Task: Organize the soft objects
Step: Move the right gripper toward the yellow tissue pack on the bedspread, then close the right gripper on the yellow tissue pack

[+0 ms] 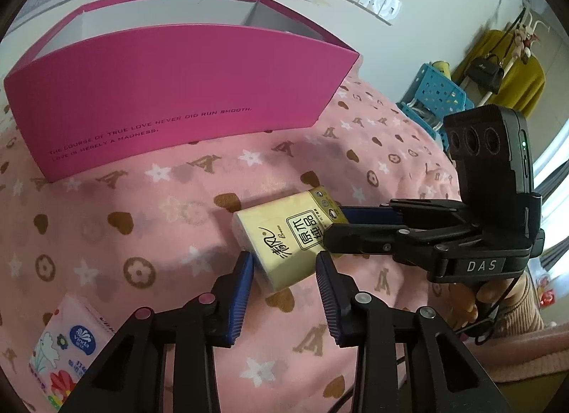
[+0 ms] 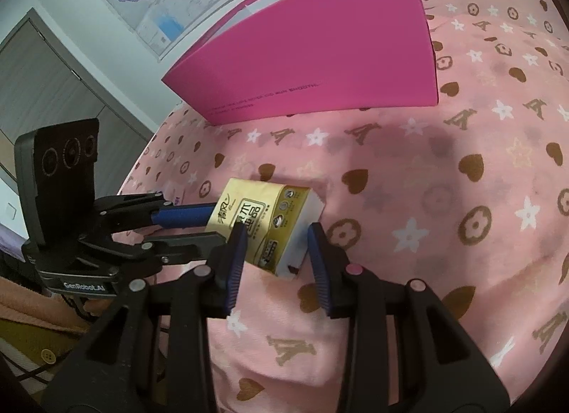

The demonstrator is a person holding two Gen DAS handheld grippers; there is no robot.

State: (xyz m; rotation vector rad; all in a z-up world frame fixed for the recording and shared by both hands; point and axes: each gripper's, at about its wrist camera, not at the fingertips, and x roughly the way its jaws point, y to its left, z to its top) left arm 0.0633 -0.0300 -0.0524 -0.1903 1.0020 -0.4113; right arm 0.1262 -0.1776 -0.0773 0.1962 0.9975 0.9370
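Lying between both claws, the tissue pack (yellow) is gripped by each.

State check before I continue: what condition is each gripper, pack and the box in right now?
Left gripper: shut on the yellow tissue pack.
Right gripper: shut on the same pack.
Yellow tissue pack: lying flat on the pink blanket, not yet lifted.
Pink box: upright, top open.
Vinda tissue pack: lying on the blanket, untouched.
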